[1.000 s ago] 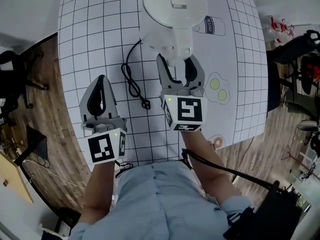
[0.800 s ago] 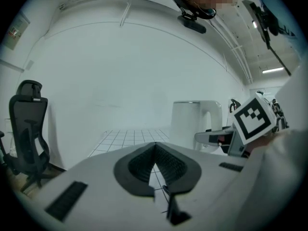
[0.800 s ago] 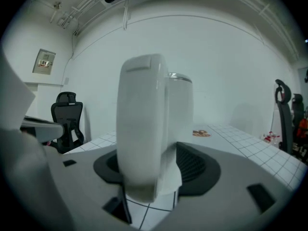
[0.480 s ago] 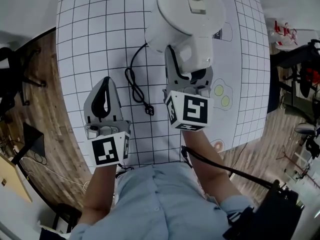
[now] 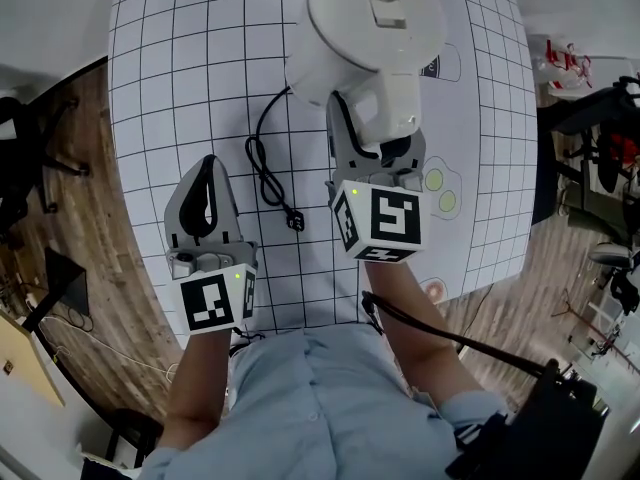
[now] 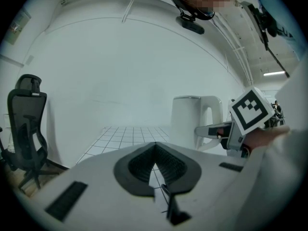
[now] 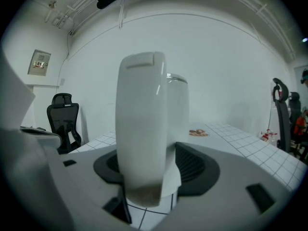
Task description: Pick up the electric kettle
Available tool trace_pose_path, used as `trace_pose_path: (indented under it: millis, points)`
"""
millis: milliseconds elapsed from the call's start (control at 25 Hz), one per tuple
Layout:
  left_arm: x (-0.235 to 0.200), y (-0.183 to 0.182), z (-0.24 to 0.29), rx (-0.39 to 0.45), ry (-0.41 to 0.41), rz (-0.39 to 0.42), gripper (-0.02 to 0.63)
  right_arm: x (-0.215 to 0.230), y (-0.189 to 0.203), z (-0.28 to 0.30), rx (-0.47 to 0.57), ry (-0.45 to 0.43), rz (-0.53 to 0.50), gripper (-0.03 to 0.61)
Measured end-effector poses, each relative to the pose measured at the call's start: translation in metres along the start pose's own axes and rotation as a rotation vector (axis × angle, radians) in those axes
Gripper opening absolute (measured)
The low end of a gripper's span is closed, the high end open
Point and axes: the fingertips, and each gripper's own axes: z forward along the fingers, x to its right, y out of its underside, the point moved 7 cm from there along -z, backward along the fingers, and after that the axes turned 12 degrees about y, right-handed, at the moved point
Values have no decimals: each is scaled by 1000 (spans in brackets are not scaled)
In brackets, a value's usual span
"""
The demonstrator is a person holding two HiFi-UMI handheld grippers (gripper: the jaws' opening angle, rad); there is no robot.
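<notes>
White electric kettle [image 5: 372, 30] above the gridded table [image 5: 170, 68] centre, right gripper [image 5: 372, 146] clamped on its handle [image 5: 392, 103], left gripper [image 5: 208, 173] closed, empty, above table's near-left edge, black cord [image 5: 266, 168] on table.

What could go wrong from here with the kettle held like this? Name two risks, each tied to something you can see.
1. The right hand-held gripper clamps only the handle of the kettle, so the body could swing down or slip out.
2. The black cord on the table runs in under the kettle. If it is attached, it might drag or snag.
</notes>
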Motion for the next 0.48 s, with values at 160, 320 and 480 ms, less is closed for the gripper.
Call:
trace_pose_path:
  millis: [160,320,480]
  points:
    - [2,-2,-1,0,4,0,0,1,-2,-2,-35,10,6,255]
    - [3,-2,-4,0,4,-3,0,1,-4,-5,-75,14,4,211]
    - [7,-5,-6,10,15,3,0,3,-6,-7,-87,4,6,153]
